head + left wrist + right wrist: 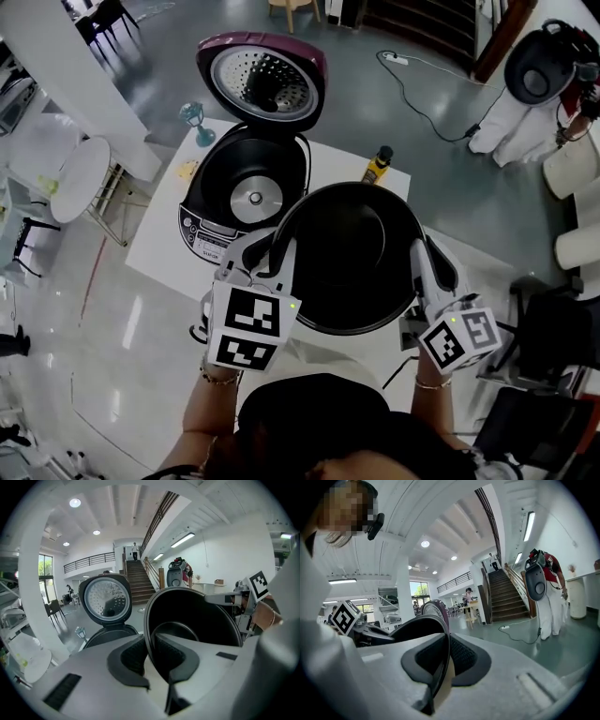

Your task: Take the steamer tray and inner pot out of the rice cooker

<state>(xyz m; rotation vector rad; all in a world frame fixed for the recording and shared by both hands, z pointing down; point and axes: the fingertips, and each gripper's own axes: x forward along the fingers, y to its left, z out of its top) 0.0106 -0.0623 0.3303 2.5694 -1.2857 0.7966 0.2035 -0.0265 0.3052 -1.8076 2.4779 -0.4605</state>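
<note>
The black inner pot (352, 258) hangs in the air between both grippers, in front of the person and to the right of the rice cooker (246, 192). My left gripper (272, 251) is shut on the pot's left rim, and the thin rim (149, 634) runs between its pads. The pot's right rim (440, 648) is pinched between the pads of my right gripper (420, 265). The cooker stands open on the white table (159, 258), its purple lid (262, 80) raised and its bare heating plate showing. No steamer tray is in view.
A yellow bottle (378, 166) stands at the table's far right, and a small teal glass piece (195, 120) sits beside the cooker's lid. A power cable (422, 94) trails over the floor. White chairs (70, 178) stand to the left, and a person in white (525, 103) bends at the far right.
</note>
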